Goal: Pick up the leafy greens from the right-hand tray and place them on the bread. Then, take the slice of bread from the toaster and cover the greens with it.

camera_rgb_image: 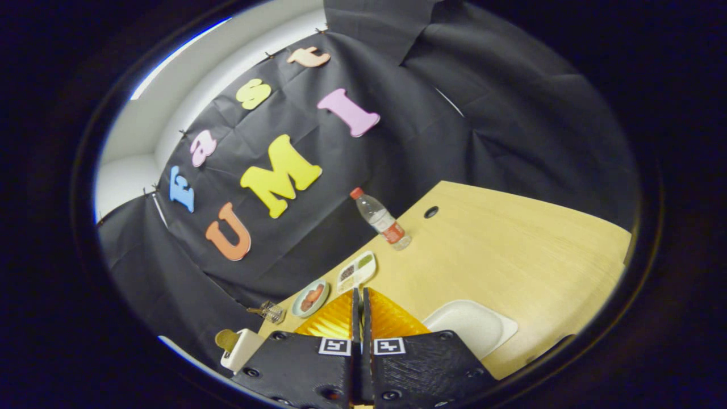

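we find the black two-finger gripper (360, 298) with its fingers pressed together, pinching nothing, above a ribbed golden foil plate (335, 321). the white rectangular tray (471, 325) lies just right on the pale wooden table (511, 250). the white toaster holding a bread slice (239, 347) stands at the near left. a clear plastic bottle with a red cap (381, 218) stands far beyond the fingers.

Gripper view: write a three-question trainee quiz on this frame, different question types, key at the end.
1. True or false: the gripper fingers are spread wide apart.
2. Which stands at the wooden table's far edge? A) water bottle B) kettle C) mug
3. Fill in: just beyond the fingertips lies a white compartment tray, and beside it a round ____ holding reddish food.

Key: 1 false, the fingers are together with nothing between them; 2 A; 3 plate.
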{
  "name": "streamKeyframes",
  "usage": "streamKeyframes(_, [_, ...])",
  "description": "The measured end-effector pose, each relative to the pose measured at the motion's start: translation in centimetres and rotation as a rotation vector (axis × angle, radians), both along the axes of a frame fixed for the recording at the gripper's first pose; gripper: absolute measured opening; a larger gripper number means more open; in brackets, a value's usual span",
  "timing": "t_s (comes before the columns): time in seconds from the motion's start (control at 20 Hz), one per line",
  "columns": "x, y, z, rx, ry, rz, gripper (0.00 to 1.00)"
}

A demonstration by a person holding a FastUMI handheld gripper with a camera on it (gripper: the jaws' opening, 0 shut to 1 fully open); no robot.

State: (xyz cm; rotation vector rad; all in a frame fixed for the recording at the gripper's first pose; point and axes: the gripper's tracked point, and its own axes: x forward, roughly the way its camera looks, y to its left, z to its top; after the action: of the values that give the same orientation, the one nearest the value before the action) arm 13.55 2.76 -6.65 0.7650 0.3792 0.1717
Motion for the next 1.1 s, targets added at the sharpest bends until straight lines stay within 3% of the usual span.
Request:
streamKeyframes(0.3, [-1.1,12.2,2.9,0.049,-0.082,0.120,0.00])
streamKeyframes(0.65, [-0.1,22.8,-0.4,0.112,-0.035,0.196,0.00])
streamKeyframes(0.85, [0.3,24.3,-3.1,0.169,0.014,0.174,0.00])
streamKeyframes(1.1, [1.3,20.5,-6.0,0.130,0.047,0.074,0.00])
